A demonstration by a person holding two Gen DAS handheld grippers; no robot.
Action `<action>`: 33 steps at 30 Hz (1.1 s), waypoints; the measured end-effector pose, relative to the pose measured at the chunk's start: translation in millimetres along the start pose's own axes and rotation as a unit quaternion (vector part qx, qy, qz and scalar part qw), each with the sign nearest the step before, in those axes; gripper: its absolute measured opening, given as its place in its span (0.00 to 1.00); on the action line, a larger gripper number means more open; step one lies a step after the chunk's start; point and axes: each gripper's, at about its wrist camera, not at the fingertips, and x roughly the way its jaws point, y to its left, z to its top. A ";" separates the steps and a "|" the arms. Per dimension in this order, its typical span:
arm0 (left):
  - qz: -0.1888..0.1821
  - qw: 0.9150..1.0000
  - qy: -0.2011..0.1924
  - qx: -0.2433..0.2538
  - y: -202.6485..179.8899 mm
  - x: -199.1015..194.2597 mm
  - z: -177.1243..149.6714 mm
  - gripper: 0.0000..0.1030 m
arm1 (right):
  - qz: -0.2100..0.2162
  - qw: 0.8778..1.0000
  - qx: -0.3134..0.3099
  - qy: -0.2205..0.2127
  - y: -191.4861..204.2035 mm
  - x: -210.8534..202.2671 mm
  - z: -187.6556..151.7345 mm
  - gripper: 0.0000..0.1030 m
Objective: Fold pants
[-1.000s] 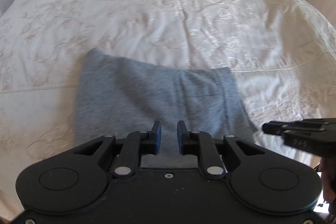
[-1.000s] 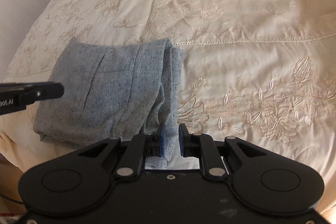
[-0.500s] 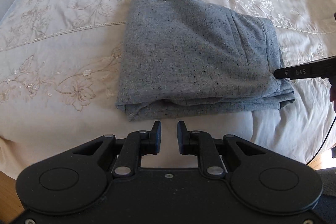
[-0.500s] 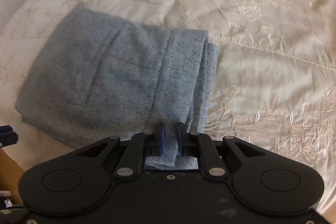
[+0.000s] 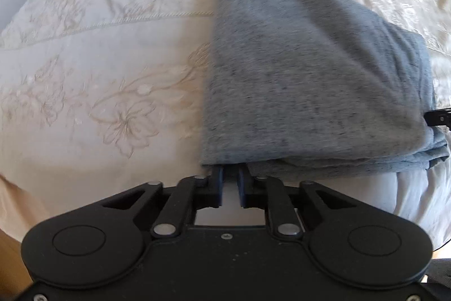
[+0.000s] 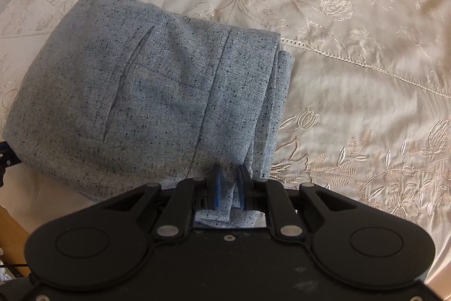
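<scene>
With the folded pants (image 6: 146,92) lying on the bedspread (image 6: 352,75) near its edge, my left gripper (image 5: 231,174) is closing on their near-left corner and my right gripper (image 6: 228,174) narrowly pinches the near-right edge, so a shallow bite could drop layers.

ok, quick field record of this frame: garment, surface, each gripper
garment: grey speckled pants, folded into a compact stack, slit pocket on top
surface: cream embroidered bedspread
left gripper: at the stack's near edge by its left corner, jaws closing, fingertips tucked under the top layer
right gripper: at the near edge on the waistband side, pads on a fabric fold
fold state: looks finished or nearly so
</scene>
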 end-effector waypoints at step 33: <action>-0.003 0.987 -0.042 0.153 -98.0 42.8 98.0 0.31 | -0.012 0.996 0.056 -0.063 10.0 6.8 54.5 0.19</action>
